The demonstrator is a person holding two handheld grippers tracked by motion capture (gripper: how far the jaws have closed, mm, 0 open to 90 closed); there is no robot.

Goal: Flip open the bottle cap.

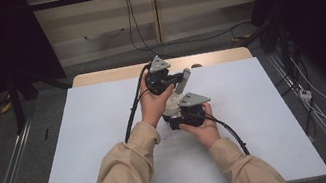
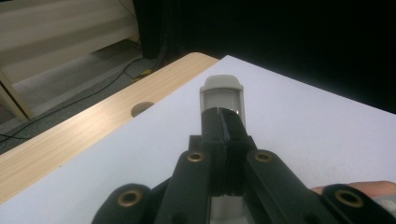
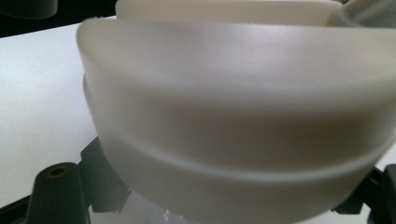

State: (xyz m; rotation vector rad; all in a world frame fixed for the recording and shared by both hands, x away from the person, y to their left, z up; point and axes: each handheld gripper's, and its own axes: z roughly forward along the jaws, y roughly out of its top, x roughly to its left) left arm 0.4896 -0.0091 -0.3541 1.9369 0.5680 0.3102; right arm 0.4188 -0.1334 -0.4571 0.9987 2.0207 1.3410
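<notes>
The bench is white with a pale wood-grain edge. The cup is milky white, its handle grey. Both grippers are black with grey plates. Sleeves are beige.

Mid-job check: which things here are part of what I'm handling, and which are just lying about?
In the job:
- left gripper, shut on the grey handle
- right gripper, shut on the white bowl-like piece

Lying about:
- white table mat
- wooden tabletop with cable hole
- loose floor cables
</notes>
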